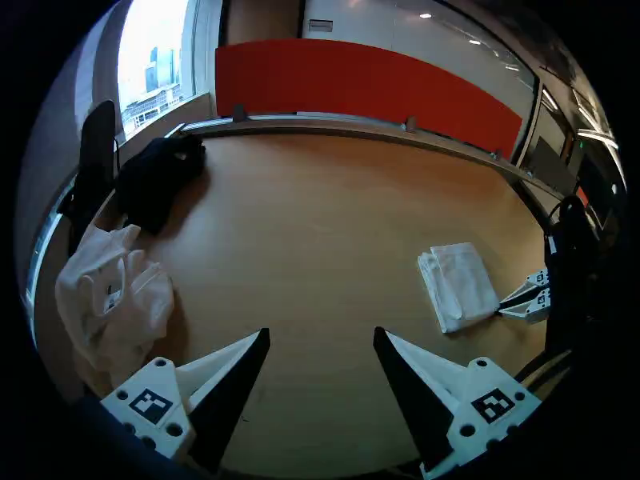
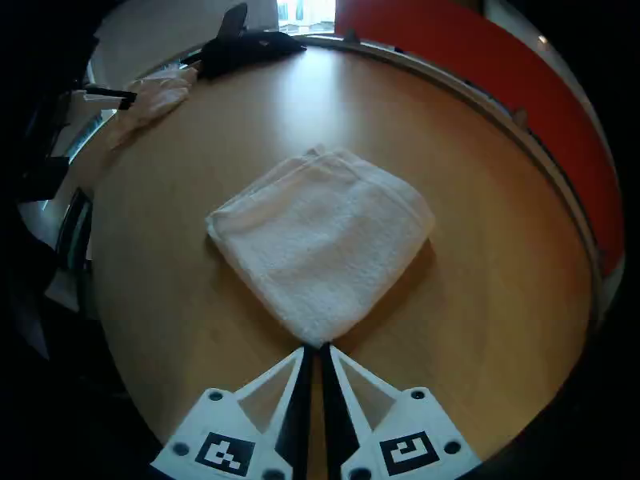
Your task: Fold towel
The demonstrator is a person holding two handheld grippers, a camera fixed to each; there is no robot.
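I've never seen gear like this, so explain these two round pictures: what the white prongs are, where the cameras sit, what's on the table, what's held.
A person holds a two-finger gripper in each hand; each carries a fisheye camera looking along its fingers. The left gripper view shows the left gripper open above the table, holding nothing, with the right gripper farther off. The right gripper view shows that gripper's fingers nearly together at a corner of the folded towel; whether they pinch it is unclear. A black bag and a white plastic bag lie near the table's edge.
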